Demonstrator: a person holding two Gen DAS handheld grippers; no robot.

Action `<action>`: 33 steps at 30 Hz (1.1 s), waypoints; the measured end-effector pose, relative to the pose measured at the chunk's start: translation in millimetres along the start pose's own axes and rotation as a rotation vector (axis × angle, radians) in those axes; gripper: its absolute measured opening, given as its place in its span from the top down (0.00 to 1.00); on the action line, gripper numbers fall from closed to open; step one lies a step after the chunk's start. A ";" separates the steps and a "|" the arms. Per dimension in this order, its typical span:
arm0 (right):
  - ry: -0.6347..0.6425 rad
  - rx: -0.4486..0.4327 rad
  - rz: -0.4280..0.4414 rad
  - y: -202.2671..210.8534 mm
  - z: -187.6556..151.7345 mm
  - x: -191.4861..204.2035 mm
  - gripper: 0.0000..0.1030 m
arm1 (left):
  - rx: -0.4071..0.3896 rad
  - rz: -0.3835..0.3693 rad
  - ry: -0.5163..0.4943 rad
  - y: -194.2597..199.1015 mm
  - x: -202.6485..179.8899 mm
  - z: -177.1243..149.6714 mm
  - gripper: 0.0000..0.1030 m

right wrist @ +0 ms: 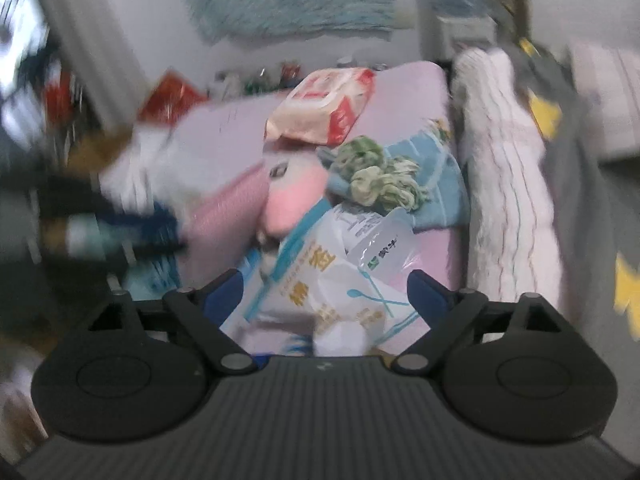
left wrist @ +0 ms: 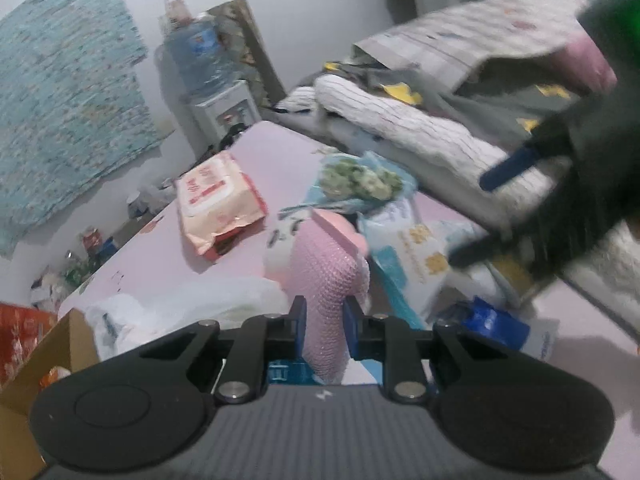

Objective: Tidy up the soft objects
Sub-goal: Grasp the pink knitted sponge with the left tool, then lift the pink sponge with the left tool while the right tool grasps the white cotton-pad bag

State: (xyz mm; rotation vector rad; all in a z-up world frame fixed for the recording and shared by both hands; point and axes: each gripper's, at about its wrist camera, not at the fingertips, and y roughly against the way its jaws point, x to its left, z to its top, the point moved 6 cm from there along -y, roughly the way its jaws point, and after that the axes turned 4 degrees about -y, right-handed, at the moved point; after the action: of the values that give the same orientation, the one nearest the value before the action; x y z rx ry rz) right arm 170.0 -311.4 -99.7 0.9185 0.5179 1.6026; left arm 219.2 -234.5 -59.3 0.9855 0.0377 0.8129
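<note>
Left view alone is showing my left tongs [left wrist: 325,312] pinching the pink toy [left wrist: 326,276]; my right tongs [right wrist: 326,288] are gaping over a pouch [right wrist: 320,280], not gripping.

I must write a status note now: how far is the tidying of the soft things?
Nothing looks sorted yet. In hand: the left gripper is shut on the pink textured cloth. The right gripper is open above the white plastic packets. Still loose on the pink bed: wet wipes pack, green-white scrunchies, pink plush toy.
</note>
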 end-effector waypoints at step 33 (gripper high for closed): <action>0.020 -0.077 -0.018 -15.2 19.5 7.4 0.84 | -0.070 -0.040 0.253 10.0 33.4 12.6 0.99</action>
State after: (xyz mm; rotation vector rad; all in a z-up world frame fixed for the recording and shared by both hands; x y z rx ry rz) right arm 194.4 -303.5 -97.5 0.8389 0.4735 1.6062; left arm 241.8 -219.9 -33.9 0.8094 0.2440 0.8924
